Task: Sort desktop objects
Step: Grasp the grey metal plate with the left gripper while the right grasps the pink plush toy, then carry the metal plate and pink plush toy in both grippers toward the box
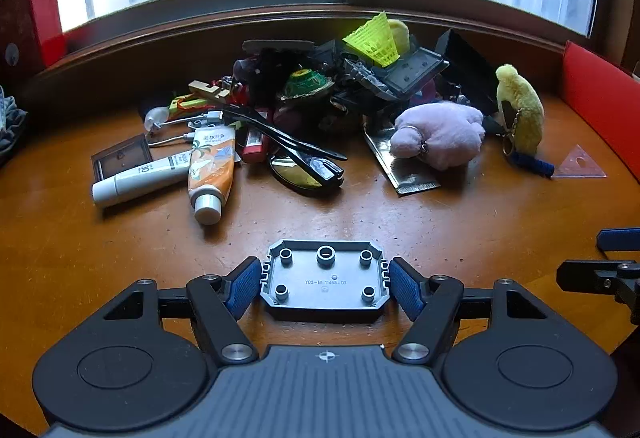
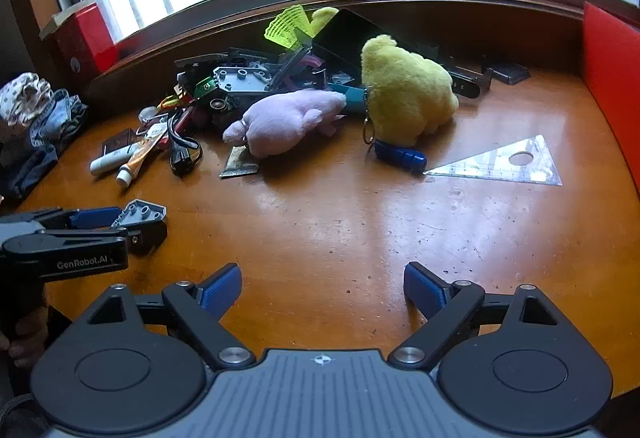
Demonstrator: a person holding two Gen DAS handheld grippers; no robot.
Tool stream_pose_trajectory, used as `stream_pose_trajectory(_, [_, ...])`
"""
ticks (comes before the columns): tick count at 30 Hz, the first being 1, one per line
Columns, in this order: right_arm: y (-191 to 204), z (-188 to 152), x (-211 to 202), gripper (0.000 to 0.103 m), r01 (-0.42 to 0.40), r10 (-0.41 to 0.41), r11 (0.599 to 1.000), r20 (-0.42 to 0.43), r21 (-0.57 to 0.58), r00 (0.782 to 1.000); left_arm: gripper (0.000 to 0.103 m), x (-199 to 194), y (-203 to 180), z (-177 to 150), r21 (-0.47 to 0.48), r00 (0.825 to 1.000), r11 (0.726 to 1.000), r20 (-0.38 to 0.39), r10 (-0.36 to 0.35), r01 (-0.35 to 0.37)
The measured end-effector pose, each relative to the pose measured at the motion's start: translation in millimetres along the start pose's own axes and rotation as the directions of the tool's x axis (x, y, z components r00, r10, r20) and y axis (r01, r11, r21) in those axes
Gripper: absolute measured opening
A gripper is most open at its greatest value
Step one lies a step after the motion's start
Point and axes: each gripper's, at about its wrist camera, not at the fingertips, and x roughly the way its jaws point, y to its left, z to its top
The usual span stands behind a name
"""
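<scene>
**Grey plate held clear of the heap**

Clamped between the left gripper's [image 1: 325, 288] blue pads, a grey plastic plate [image 1: 325, 280] sits over bare desk [image 1: 400, 214], apart from the clutter pile [image 1: 320, 94], seemingly to start a sorted group. Right gripper [image 2: 322, 288] waits, jaws apart and empty.

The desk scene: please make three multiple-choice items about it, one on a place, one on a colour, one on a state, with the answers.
1. Where does the clear triangle ruler lie?
A. under the tubes
B. on the desk, right of the yellow plush
C. on the window sill

2. What colour is the plush left of the yellow one?
A. pale purple
B. green
C. red

3. What is the left gripper doing?
A. open, holding nothing
B. shut on a tube
C. shut on a grey plate

Answers: 1 B, it lies flat on bare wood there. 2 A, its fur is lilac. 3 C, both fingers press the plate's sides.
</scene>
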Motion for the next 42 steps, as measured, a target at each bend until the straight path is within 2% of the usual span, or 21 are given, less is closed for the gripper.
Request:
stream_pose_trajectory(4, [9,10,7,0.086,-0.012,0.012,0.999,0.0,-0.036,1.0,0.069,0,2,-1,0.002,1.0,1.0,0.005,-0.001,0.001])
stream_pose_trajectory(10, [39,56,34,0.088,-0.045,0.055,0.992,0.085,-0.121,0.995,0.07,-1,5,-2,0.003,1.0,1.0,0.012,-0.003,0.003])
stream_pose_trajectory(13, [47,75,55,0.09,-0.03,0.039,0.995,0.097,-0.09,0.994,0.07,-1,7,-3,0.003,1.0,1.0,0.016,-0.004,0.004])
stream_pose_trajectory(19, [44,100,96,0.094,0.054,-0.053,0.999,0.111,-0.002,0.992,0.07,-1,12,-4,-0.005,1.0,1.0,0.02,0.0,0.0])
stream_pose_trajectory(25, [45,101,123,0.095,0.027,-0.028,1.0,0.083,0.009,0.996,0.07,0,17,-2,-0.01,1.0,1.0,0.017,0.008,-0.007])
stream_pose_trajectory(26, [45,100,124,0.094,0.033,-0.033,0.999,0.096,0.005,0.995,0.07,0,17,-2,-0.01,1.0,1.0,0.017,0.008,-0.008])
stream_pose_trajectory(28, [43,99,122,0.078,0.036,-0.037,0.999,0.107,0.013,0.994,0.069,0,18,0,-0.006,1.0,1.0,0.018,0.01,-0.01])
stream_pose_trajectory(29, [42,98,119,0.075,0.031,-0.033,0.999,0.109,0.022,0.994,0.069,-1,17,1,-0.006,1.0,1.0,0.022,0.011,-0.011])
stream_pose_trajectory(30, [39,96,116,0.065,0.02,-0.024,0.999,0.108,0.036,0.994,0.069,-2,17,2,-0.005,1.0,1.0,0.026,0.012,-0.012])
stream_pose_trajectory(31, [37,95,112,0.061,0.01,-0.015,0.999,0.108,0.049,0.994,0.069,-3,17,3,-0.005,0.999,1.0,0.03,0.013,-0.013])
stream_pose_trajectory(36, [25,84,88,0.06,-0.06,0.047,0.993,0.117,0.104,0.992,0.069,-9,14,11,0.003,0.998,1.0,0.056,0.009,-0.009])
stream_pose_trajectory(42, [12,67,39,0.06,-0.124,0.107,0.987,0.158,0.103,0.982,0.069,-14,-4,24,0.033,0.996,0.999,0.08,-0.034,0.031])
